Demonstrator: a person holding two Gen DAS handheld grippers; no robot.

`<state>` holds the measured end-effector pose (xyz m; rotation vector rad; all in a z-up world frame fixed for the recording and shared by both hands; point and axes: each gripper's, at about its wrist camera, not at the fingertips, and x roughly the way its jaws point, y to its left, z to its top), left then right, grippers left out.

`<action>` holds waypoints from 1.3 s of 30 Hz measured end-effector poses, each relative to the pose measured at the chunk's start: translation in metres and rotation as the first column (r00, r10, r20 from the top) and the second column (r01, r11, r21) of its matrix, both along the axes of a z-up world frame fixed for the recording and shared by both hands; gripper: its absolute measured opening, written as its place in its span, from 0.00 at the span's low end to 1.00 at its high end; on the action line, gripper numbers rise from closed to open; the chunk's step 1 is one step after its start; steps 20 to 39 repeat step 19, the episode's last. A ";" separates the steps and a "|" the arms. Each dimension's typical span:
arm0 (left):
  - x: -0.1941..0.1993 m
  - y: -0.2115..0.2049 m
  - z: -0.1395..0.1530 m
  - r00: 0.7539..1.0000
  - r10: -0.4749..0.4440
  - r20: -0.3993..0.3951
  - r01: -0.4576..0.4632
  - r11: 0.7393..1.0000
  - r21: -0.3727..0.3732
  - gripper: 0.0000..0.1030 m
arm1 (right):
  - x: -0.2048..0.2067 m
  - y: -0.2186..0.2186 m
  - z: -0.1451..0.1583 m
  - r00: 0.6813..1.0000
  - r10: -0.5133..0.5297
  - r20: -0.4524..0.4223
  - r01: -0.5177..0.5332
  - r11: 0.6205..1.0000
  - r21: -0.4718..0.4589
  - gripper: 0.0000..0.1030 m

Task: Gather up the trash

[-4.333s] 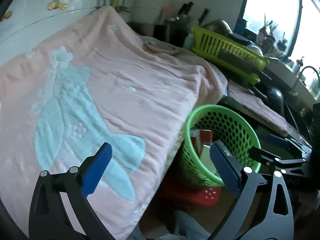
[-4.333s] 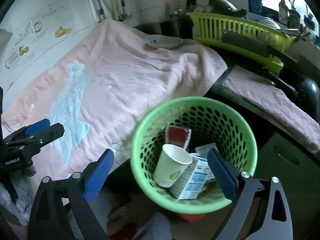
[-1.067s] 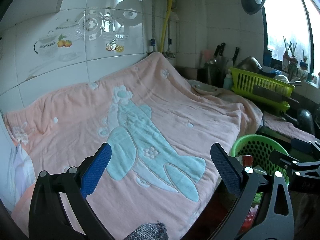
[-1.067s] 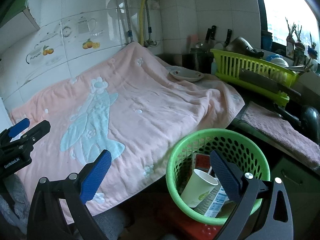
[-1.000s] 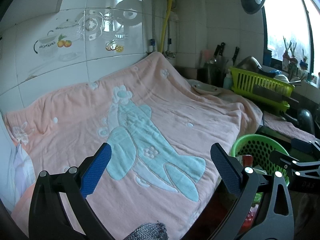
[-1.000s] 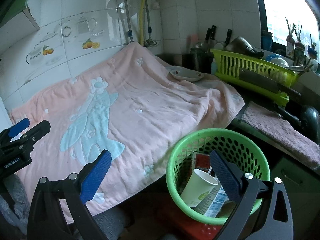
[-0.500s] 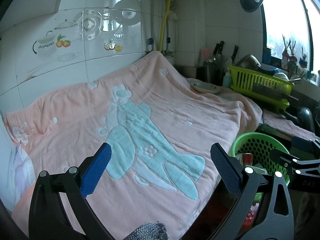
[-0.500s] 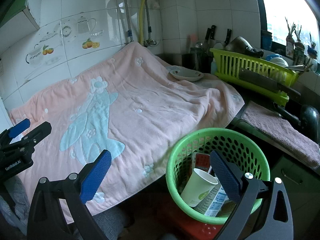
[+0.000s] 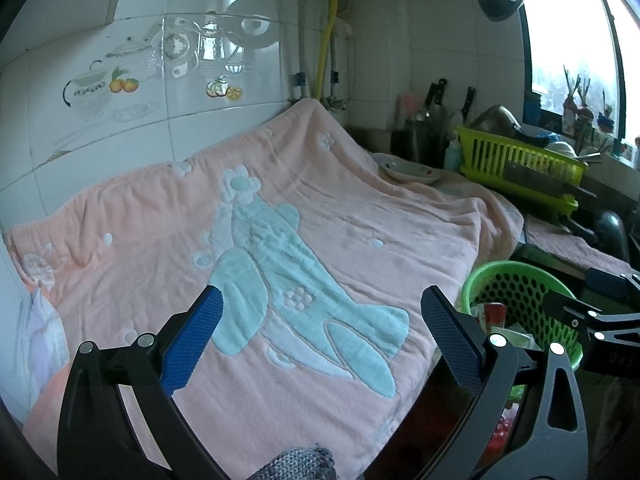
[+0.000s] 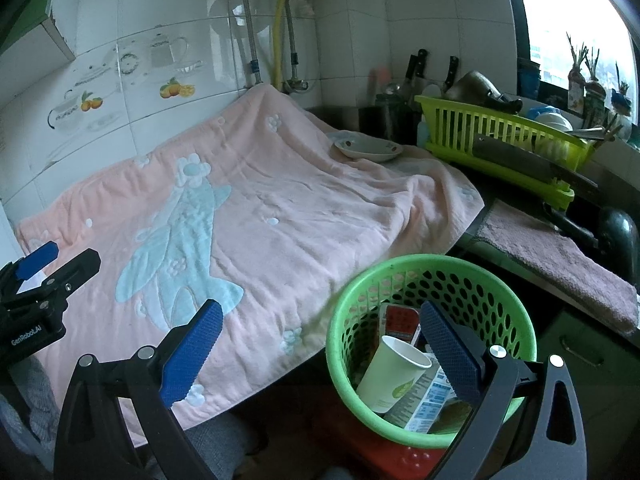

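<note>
Gaping wide and empty, the left gripper [image 9: 320, 336] and right gripper [image 10: 322, 340] hover above the pink towel [image 10: 280, 208]; the green basket [image 10: 432, 272] off its right edge holds a paper cup [image 10: 390, 374] and cartons.

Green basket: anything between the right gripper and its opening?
Nothing visible. The right gripper is open and empty, with the green basket just below and ahead. Its mouth is uncovered; a paper cup and cartons lie inside.
</note>
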<state>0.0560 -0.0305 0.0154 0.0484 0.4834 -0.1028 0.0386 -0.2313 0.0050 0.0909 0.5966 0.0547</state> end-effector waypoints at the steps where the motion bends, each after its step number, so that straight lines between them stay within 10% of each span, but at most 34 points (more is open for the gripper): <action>1: 0.000 0.000 -0.001 1.000 -0.002 -0.001 0.002 1.000 0.000 0.95 | 0.000 0.000 0.000 1.000 0.000 0.000 0.000 1.000 0.000 0.93; 39: 0.004 -0.002 -0.006 1.000 -0.011 -0.021 0.011 1.000 0.007 0.95 | 0.000 -0.001 -0.002 1.000 0.000 -0.005 0.000 1.000 0.000 0.93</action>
